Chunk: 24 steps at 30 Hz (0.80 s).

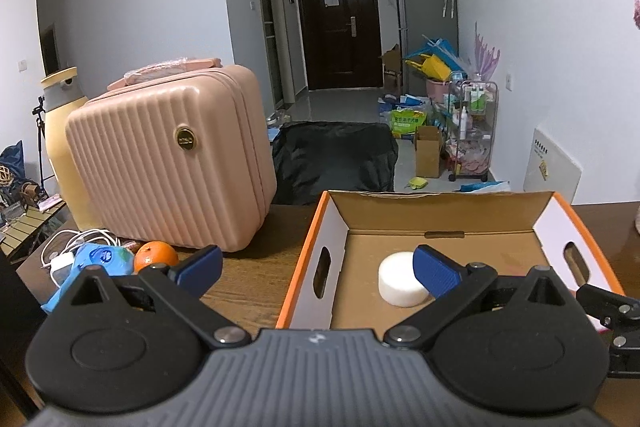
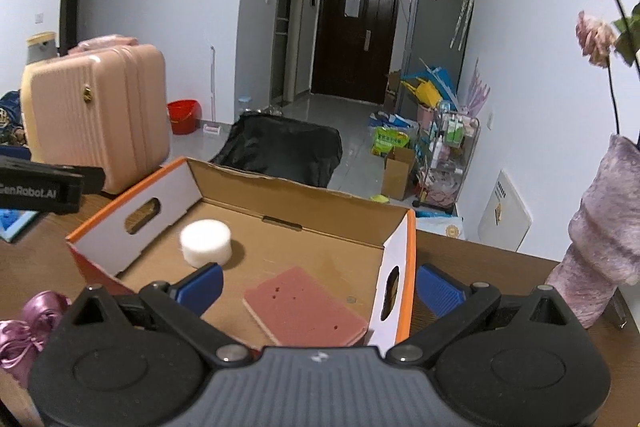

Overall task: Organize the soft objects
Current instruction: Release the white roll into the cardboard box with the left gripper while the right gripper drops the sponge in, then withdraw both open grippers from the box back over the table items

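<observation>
On the brown wooden table (image 1: 248, 291), an open corrugated cardboard box with orange edges and white outer walls (image 1: 440, 223) is sitting with oval hand-holes cut in its sides. Inside it, a white round foam puck (image 1: 400, 285) is lying flat on the cardboard floor toward the left wall. The left gripper (image 1: 318, 269) is hovering with its blue ribbed fingers spread wide and holding nothing, one finger over the table and the other overlapping the puck's right edge in this view; whether it is touching the puck I cannot tell.

Only the right wrist view is showing a pink rectangular sponge pad with small holes (image 2: 306, 311), lying flat at the box's near right corner, well apart from the puck (image 2: 206, 242). The right gripper (image 2: 318, 291) is also gaping wide and empty, its fingers straddling the box's right wall (image 2: 394, 291). That view alone is also taking in a mauve, crinkled fabric-wrapped vase (image 2: 600, 247) with dried pink flowers at the right, and a shiny purple satin bundle (image 2: 28, 327) at the left edge.

Only the left wrist view is revealing a smooth orange fruit (image 1: 156, 255), a blue plastic packet (image 1: 98, 263) and white cables (image 1: 76, 239) beside the ribbed, hard-shell pink suitcase (image 1: 168, 159).
</observation>
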### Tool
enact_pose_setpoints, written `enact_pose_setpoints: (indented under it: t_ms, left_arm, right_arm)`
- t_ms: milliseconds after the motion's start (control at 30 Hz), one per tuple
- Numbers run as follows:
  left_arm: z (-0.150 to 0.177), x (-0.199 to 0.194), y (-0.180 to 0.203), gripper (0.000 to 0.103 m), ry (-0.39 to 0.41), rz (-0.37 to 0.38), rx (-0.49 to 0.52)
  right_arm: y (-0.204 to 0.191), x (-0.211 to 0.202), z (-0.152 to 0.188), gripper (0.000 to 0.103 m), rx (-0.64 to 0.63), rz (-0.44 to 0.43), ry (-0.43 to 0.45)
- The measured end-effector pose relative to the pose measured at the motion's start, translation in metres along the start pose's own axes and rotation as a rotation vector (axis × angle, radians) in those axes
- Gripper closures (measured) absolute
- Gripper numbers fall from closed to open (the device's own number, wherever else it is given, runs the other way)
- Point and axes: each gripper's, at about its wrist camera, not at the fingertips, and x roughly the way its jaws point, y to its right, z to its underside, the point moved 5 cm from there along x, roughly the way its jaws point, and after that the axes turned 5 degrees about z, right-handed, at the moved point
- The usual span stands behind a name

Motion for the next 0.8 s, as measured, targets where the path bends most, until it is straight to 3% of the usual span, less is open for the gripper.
enact_pose_setpoints:
  t_ms: [533, 800]
  left_arm:
    - [0.016, -0.084, -0.008, 0.0, 0.054, 0.069, 0.0]
    - [0.03, -0.142, -0.015, 0.0, 0.124, 0.108, 0.009]
  right_arm:
    - [-0.013, -0.094, 0.019, 0.0, 0.016, 0.021, 0.103]
    - [-0.026, -0.146, 0.04, 0.0, 0.011, 0.029, 0.141]
